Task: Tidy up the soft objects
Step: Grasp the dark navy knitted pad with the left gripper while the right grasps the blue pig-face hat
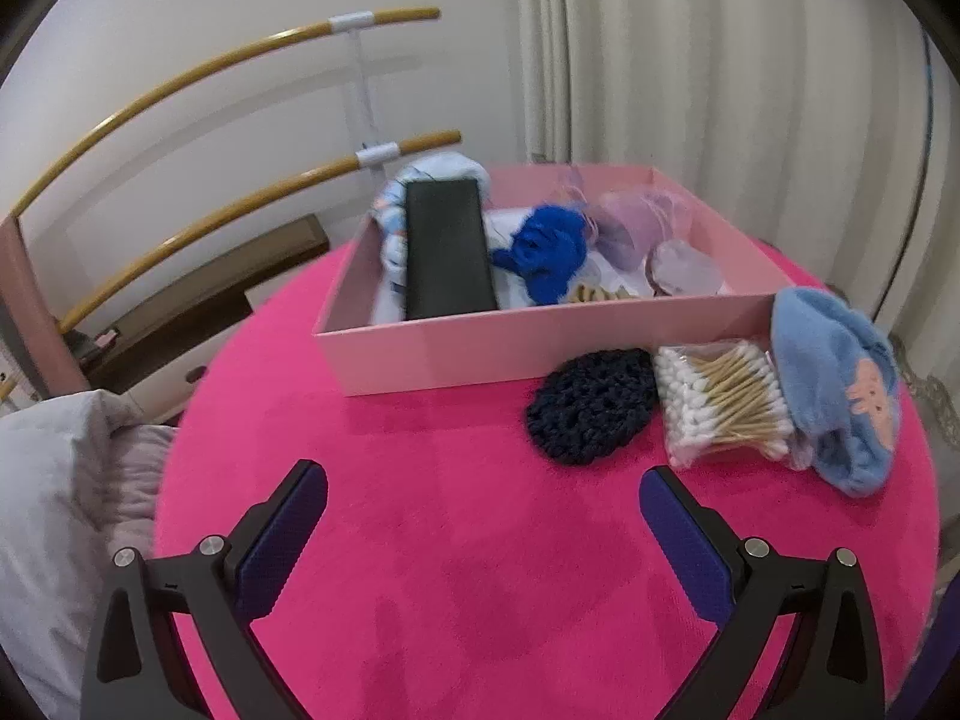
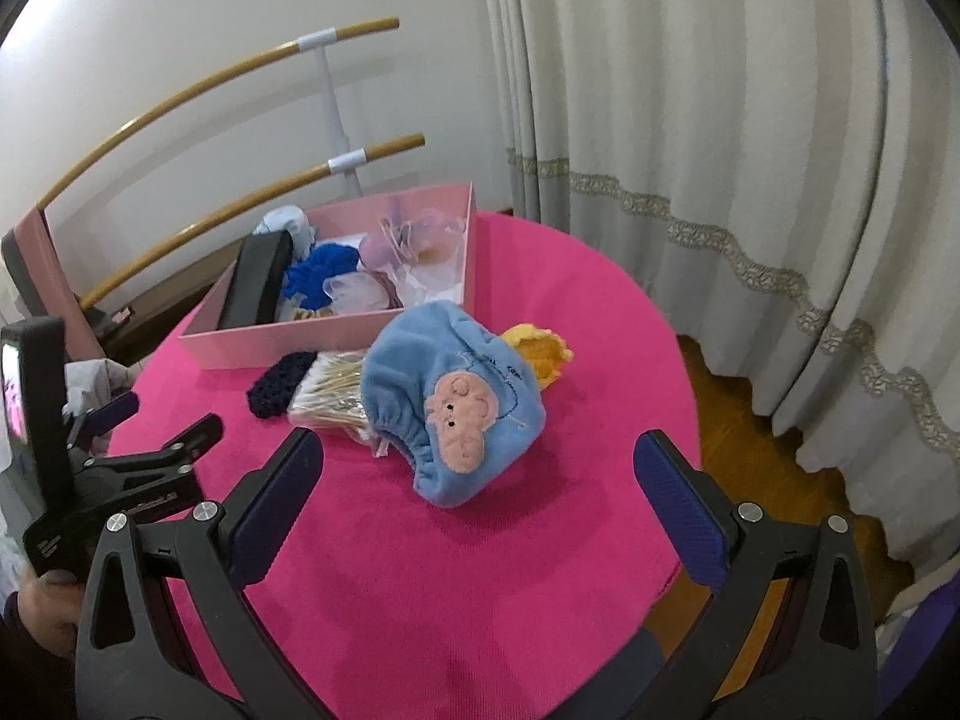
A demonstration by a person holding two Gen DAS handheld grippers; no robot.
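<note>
**Soft goods: part boxed, four items loose on the table**

While both grippers hang spread and empty above the pink tablecloth (image 1: 456, 540), the sorting stands roughly half done.

Boxed, in the pink cardboard box (image 1: 540, 342): a royal-blue knitted piece (image 1: 543, 255); pale lilac gauzy pouches (image 1: 645, 228); a light-blue printed cloth (image 1: 432, 171) at the far left corner; a black flat case (image 1: 447, 252) leaning on that cloth.

Loose, in front of the box's near wall: a navy crocheted net (image 1: 588, 408); touching it, a clear bag of cotton swabs (image 1: 723, 405); against the bag, a blue plush cap with a pink cartoon patch (image 2: 453, 414); behind the cap, a yellow knitted item (image 2: 537, 354), largely hidden.

Left gripper (image 1: 483, 495): jaws wide apart, holding nothing, near the net.

Right gripper (image 2: 477, 468): jaws wide apart, holding nothing, facing the cap.

Judgement: four items outstanding; the cap looks nearest to hand.
</note>
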